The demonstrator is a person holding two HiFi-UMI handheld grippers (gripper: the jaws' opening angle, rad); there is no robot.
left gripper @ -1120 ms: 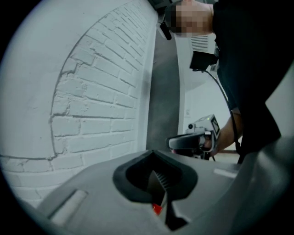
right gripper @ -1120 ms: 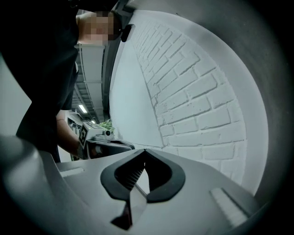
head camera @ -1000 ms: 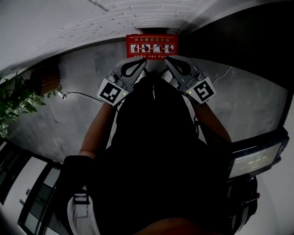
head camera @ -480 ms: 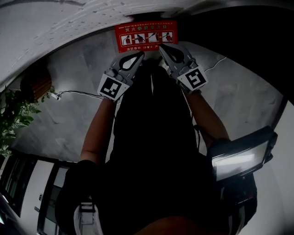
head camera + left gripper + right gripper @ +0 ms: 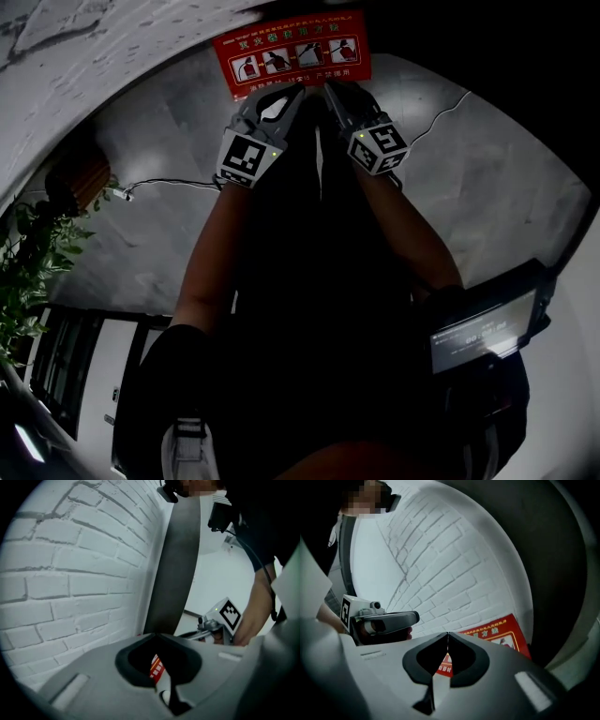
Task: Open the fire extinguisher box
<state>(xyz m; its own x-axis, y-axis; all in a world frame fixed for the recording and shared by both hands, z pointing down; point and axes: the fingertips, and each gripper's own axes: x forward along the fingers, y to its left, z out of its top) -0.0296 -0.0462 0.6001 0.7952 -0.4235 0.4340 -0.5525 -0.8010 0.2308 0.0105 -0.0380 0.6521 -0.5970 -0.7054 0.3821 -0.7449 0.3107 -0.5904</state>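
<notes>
Target is the fire extinguisher box (image 5: 292, 53). It shows a flat red rectangular face, glossy, with a row of pictogram panels and lines of print. It sits at the foot of the white brick wall (image 5: 70, 573), top centre in the head view. The brick is painted and rough, with recessed mortar lines. The floor (image 5: 506, 178) is grey and mottled, either stone or polished concrete; I can't tell which. A thin white cable (image 5: 173, 183) trails across it to my left, and a leafy green plant (image 5: 33, 272) sits at the far left. At lower right there's a dark slab with a lit screen (image 5: 487, 330).

Tools: the left gripper (image 5: 296, 92) is grey moulded plastic with its jaws together, tips meeting and nothing pinched. A sliver of the red face shows through the loop behind the tips. Its marker cube (image 5: 246, 157) faces up at the head camera. The right gripper (image 5: 330, 87) is the same build, jaws closed to a single seam and empty, with its cube (image 5: 377, 148) tilted outward.

Pose: both forearms reach forward and down, roughly parallel. The grippers sit side by side and close, tips angled in toward each other at the lower edge of the red face. In the head view the tips overlap that edge, but I can't confirm contact from any view. In the right gripper view the red face lies just beyond the jaws, with the other tool alongside.
</notes>
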